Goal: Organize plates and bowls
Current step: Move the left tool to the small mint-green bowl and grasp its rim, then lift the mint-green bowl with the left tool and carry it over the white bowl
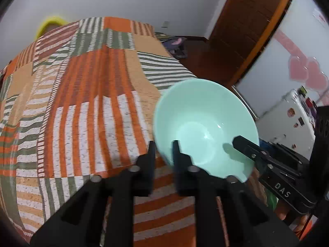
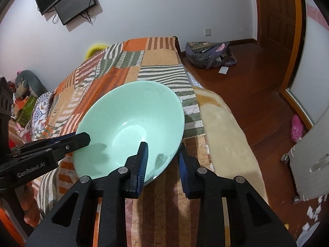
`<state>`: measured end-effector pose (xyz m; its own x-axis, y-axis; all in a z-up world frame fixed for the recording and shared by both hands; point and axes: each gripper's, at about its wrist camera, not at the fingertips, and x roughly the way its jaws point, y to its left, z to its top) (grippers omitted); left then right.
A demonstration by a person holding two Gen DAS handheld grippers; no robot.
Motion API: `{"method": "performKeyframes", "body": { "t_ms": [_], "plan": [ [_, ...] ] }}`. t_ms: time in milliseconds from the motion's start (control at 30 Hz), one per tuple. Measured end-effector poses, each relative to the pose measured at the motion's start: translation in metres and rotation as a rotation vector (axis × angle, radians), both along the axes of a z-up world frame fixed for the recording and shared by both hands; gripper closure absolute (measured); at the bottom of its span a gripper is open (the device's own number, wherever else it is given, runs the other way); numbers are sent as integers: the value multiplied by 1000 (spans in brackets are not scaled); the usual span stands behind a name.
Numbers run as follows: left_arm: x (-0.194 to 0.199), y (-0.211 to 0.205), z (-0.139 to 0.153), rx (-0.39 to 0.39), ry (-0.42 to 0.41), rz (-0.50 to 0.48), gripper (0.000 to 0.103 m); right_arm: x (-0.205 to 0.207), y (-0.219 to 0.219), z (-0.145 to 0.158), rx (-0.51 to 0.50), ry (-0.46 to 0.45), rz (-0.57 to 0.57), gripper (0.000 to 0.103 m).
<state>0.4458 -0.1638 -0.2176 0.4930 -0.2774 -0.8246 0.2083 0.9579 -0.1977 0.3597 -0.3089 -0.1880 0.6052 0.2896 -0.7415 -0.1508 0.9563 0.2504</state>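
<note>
A single mint-green bowl (image 1: 205, 113) (image 2: 133, 107) rests on a bed spread with a striped orange, green and white cover (image 1: 92, 92) (image 2: 164, 205). My left gripper (image 1: 163, 144) is shut on the bowl's left rim, one finger outside the wall and one inside. One of its fingers (image 2: 82, 139) shows over that rim in the right wrist view. My right gripper (image 2: 162, 147) straddles the near right rim. Its inner pad stands off the wall, so it is open around the rim. In the left wrist view, its inner finger (image 1: 242, 145) reaches into the bowl.
A beige blanket (image 2: 222, 127) lies along the bed's right edge, with wooden floor beyond. A grey backpack (image 2: 209, 55) and a pink shoe (image 2: 297, 128) sit on the floor. A white cabinet (image 1: 287, 119) stands to the right. Clutter (image 2: 26, 94) is piled left of the bed.
</note>
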Motion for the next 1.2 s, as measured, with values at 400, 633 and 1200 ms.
{"method": "performKeyframes", "body": {
  "t_ms": [400, 633, 1200],
  "plan": [
    [-41, 21, 35, 28, -53, 27, 93, -26, 16, 26, -1, -44, 61, 80],
    [-92, 48, 76, 50, -101, 75, 93, -55, 36, 53, 16, -95, 119, 80],
    [-223, 134, 121, 82, -175, 231, 92, -123, 118, 82, 23, -155, 321, 80]
  ]
}}
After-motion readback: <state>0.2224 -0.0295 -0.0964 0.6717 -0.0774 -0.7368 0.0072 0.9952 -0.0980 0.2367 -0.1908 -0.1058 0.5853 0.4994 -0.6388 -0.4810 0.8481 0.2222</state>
